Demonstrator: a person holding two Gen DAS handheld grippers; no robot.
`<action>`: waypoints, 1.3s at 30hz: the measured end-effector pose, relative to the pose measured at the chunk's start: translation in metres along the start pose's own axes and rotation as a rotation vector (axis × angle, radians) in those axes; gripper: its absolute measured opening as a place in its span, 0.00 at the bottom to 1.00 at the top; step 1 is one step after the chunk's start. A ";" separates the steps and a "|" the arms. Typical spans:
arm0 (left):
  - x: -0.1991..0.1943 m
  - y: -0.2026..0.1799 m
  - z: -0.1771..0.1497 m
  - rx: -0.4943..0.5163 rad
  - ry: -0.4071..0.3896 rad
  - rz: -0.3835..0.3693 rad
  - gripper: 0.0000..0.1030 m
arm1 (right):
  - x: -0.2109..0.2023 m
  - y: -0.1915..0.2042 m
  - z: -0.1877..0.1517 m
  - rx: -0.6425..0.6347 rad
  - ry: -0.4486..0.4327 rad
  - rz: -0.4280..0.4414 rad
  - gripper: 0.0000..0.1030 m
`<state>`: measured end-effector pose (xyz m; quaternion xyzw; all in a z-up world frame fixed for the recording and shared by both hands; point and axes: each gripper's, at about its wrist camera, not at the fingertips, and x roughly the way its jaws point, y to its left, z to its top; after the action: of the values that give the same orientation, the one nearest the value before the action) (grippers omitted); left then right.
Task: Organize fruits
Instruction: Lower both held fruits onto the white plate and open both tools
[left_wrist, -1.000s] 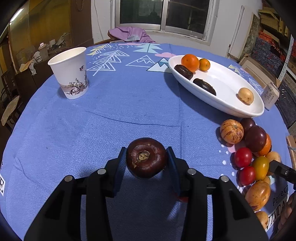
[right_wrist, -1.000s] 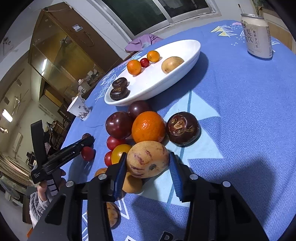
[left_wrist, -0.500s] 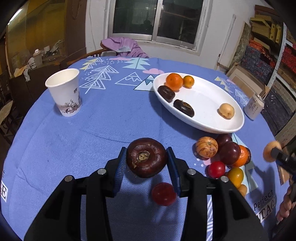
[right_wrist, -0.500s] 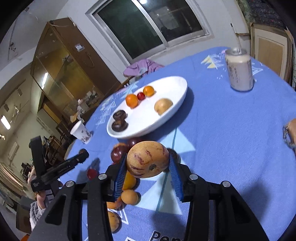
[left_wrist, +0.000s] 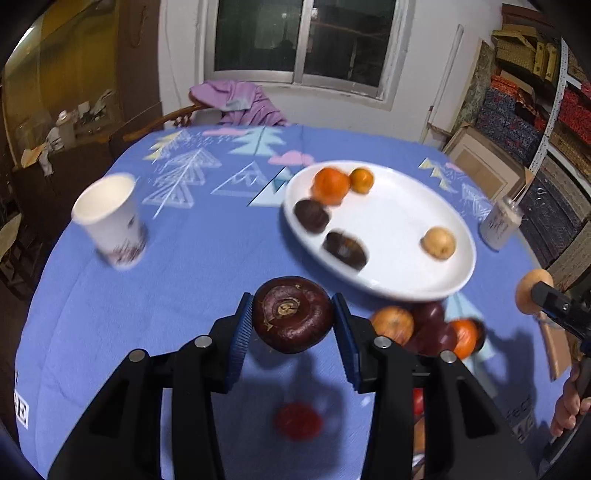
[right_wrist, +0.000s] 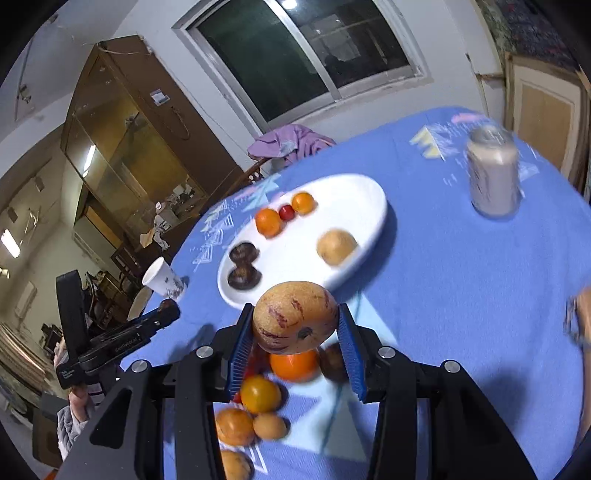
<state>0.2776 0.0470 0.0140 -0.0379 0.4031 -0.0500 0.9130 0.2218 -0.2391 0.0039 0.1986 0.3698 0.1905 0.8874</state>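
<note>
Above the blue tablecloth (left_wrist: 192, 258), short of the white plate (left_wrist: 399, 206), your left gripper (left_wrist: 293, 323) is clamped on a dark purple fruit (left_wrist: 293, 314), stem scar facing the camera, lifted clear of the cloth. Your right gripper (right_wrist: 295, 325) is squeezing a tan, purple-streaked fruit (right_wrist: 295, 317), also off the table, on the near side of that plate (right_wrist: 354, 195). On the plate you've got two oranges (left_wrist: 330, 184), two dark fruits (left_wrist: 310, 216) and a pale round one (left_wrist: 438, 242); the right view adds a small red one (right_wrist: 286, 212) between the oranges. Just beside the plate's near rim sits the loose pile of fruit (left_wrist: 428, 330). One red fruit (left_wrist: 297, 421) lies apart, blurred. Left of the plate stands a paper cup (left_wrist: 109, 221), right of it a can (right_wrist: 493, 177).
</note>
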 end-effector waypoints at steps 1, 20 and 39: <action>0.003 -0.007 0.010 0.005 -0.007 -0.005 0.41 | 0.003 0.005 0.009 -0.009 -0.005 0.002 0.44; 0.112 -0.090 0.044 0.163 0.076 -0.078 0.47 | 0.140 -0.004 0.072 -0.081 0.109 -0.159 0.47; -0.012 0.004 -0.012 0.025 -0.057 0.015 0.81 | -0.021 0.038 0.022 -0.114 -0.133 -0.081 0.76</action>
<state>0.2610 0.0524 0.0144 -0.0250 0.3767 -0.0469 0.9248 0.2169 -0.2212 0.0488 0.1450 0.3063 0.1617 0.9268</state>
